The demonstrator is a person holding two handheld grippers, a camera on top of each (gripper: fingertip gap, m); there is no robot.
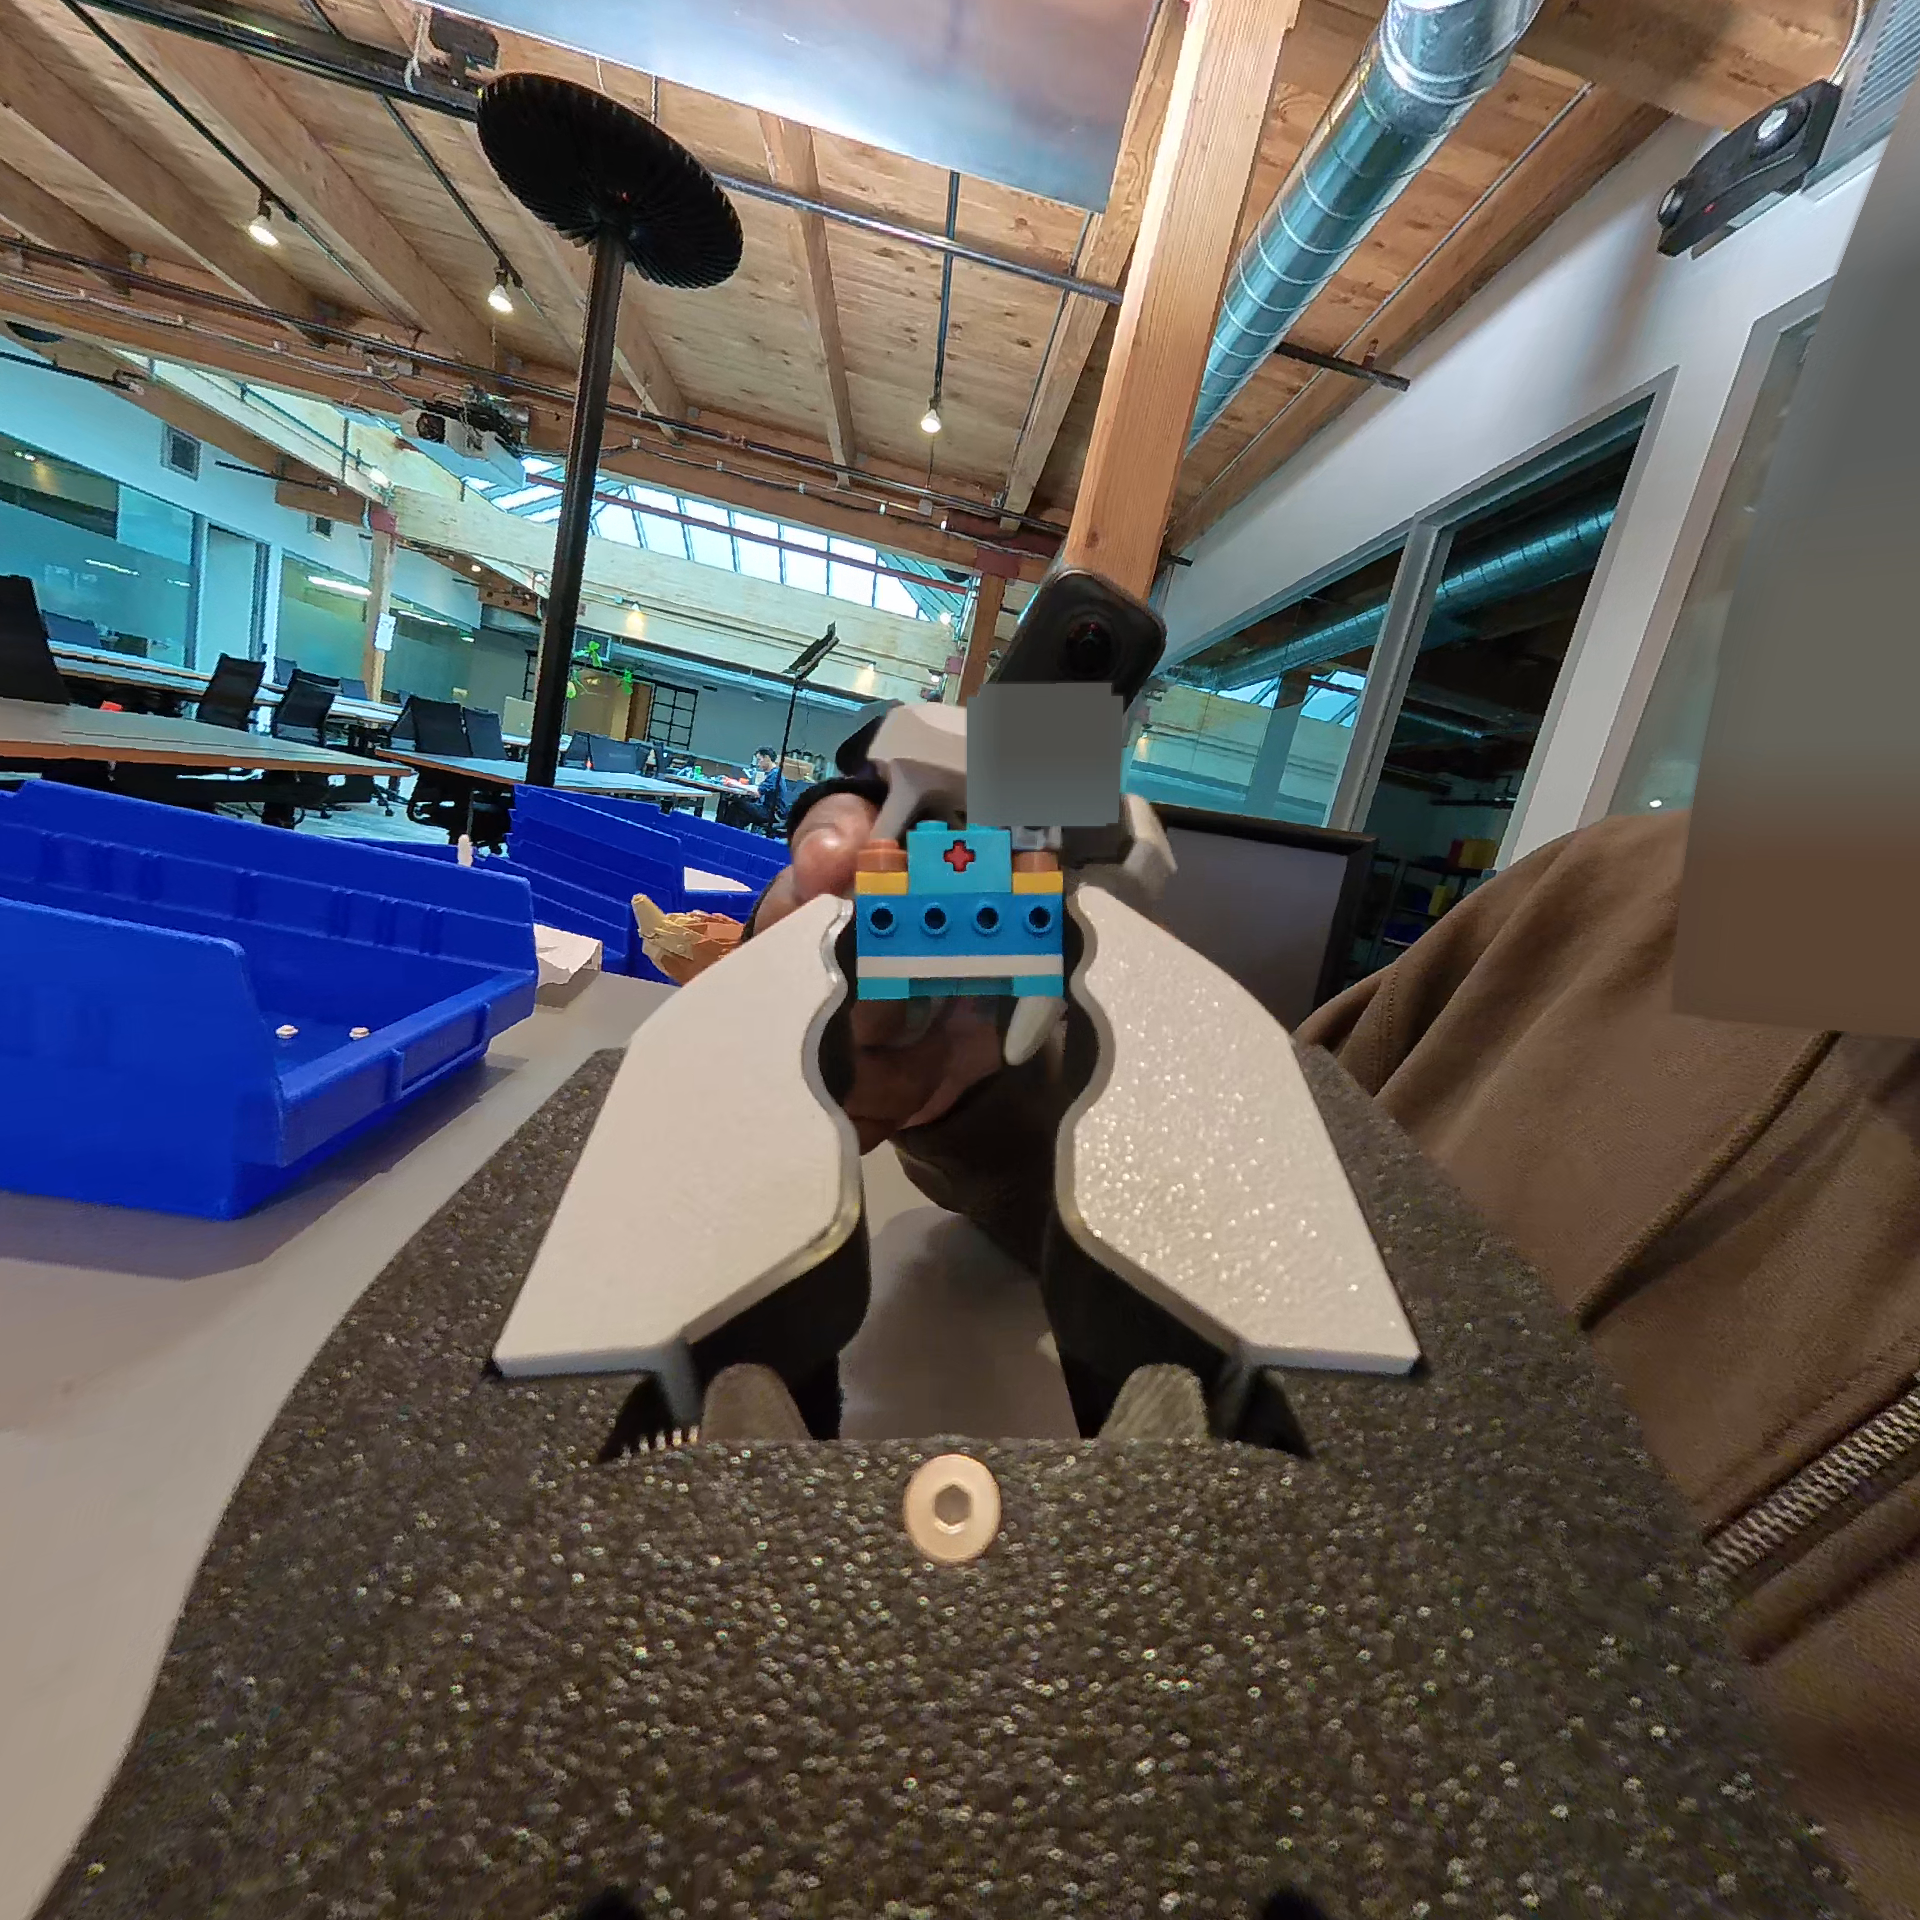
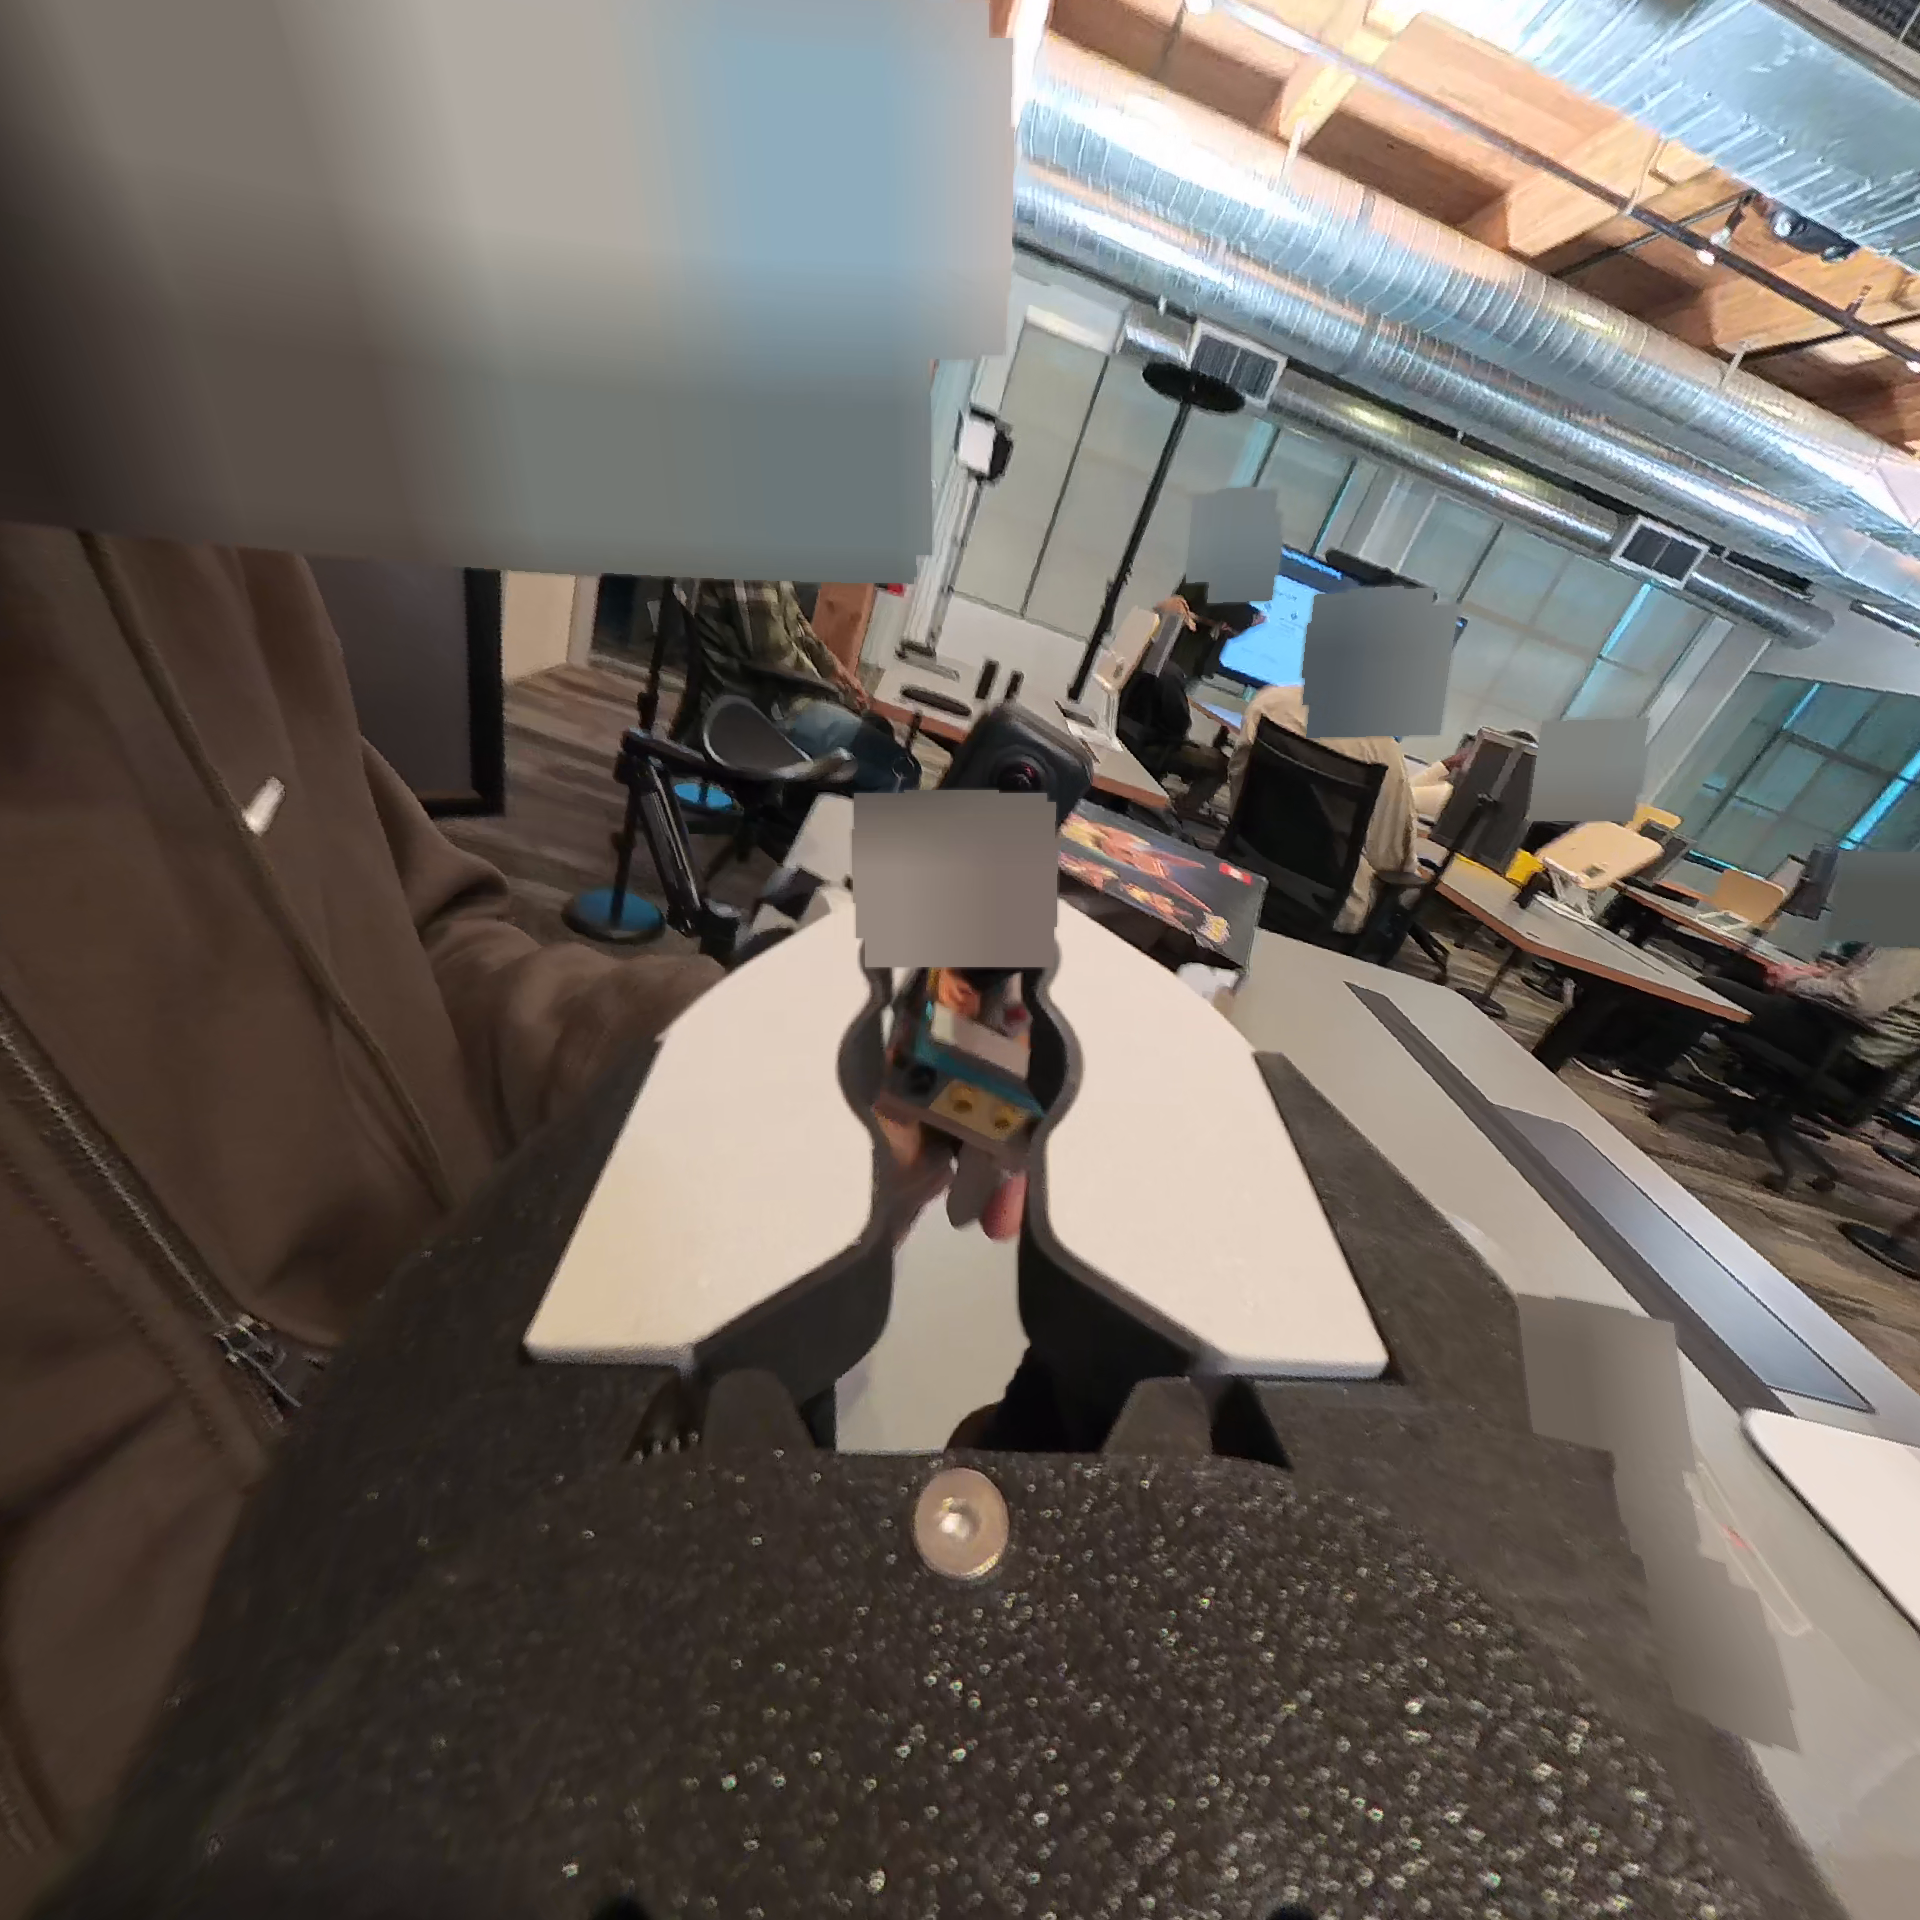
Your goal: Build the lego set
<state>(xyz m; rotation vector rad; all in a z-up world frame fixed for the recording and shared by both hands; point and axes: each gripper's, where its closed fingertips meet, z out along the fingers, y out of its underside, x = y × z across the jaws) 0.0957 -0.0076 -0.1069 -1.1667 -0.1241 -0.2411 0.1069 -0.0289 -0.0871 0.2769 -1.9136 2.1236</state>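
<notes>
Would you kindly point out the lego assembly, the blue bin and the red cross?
lego assembly (image 1: 958, 935), left wrist view, on its blue holed brick.
blue bin (image 1: 135, 1039), left wrist view, on its near side wall.
red cross (image 1: 958, 856), left wrist view, on its centre.

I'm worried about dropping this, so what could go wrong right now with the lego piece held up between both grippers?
1. The lego assembly is gripped in mid-air above the table; a slip would drop it.
2. Left gripper and right gripper both clamp the same small build, so uneven pulling might pop bricks apart.
3. The right wrist view is blurry, hiding alignment.

left gripper jaws clamp the blue lego assembly above the table.
</notes>
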